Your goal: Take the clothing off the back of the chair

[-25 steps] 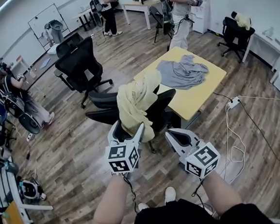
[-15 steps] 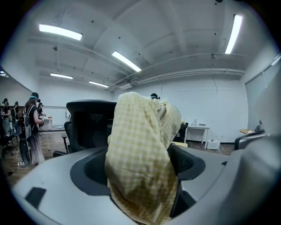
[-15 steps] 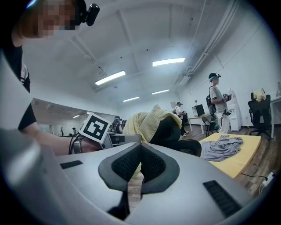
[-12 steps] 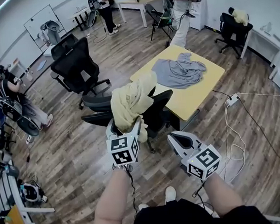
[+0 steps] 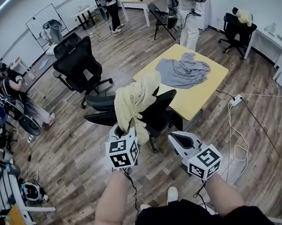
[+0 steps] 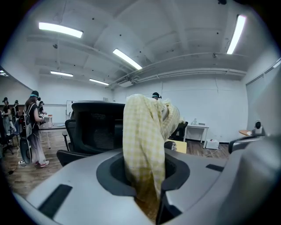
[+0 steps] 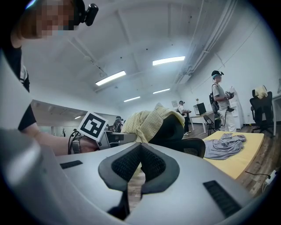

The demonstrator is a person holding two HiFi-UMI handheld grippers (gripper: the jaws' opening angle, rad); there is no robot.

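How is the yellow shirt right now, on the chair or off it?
On it: the shirt drapes over the chair back, and the left gripper jaws have just closed on its hanging end.

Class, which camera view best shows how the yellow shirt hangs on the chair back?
The head view: the whole yellow shirt drapes over the chair back, its hanging end in the left gripper, whose fingers have just been closing on it. The left gripper view shows only that end; the right gripper view, a side glimpse.

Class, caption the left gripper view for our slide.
Left tool, jaws just closed in, pinches the yellow checked shirt draped over the black chair.
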